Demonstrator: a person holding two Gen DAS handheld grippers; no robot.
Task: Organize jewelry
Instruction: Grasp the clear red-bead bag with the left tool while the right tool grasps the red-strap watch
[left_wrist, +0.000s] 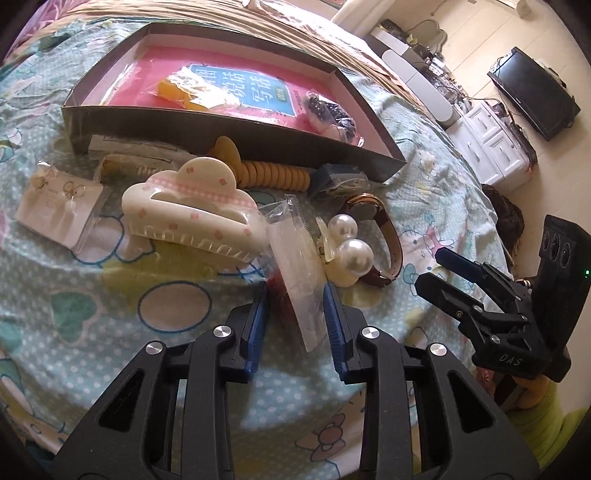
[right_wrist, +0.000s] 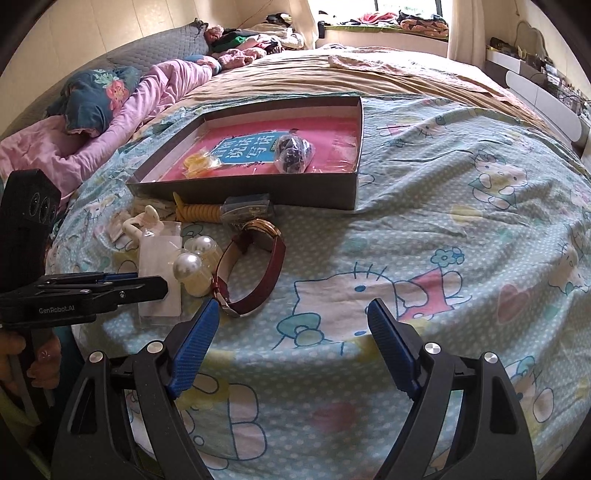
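My left gripper is partly open, its jaws on either side of a clear plastic packet that lies on the bed; I cannot tell if they touch it. Next to the packet lie a pearl hair clip, a brown-strap watch, a cream claw clip, a yellow spiral hair tie and an earring card. The dark shallow box behind holds an orange bagged item and a dark beaded item. My right gripper is open and empty over the sheet, right of the watch.
A small blue bagged item lies by the box's front wall. A pink quilt and pillows are at the bed's far left. A white dresser and a TV stand beyond the bed's right edge.
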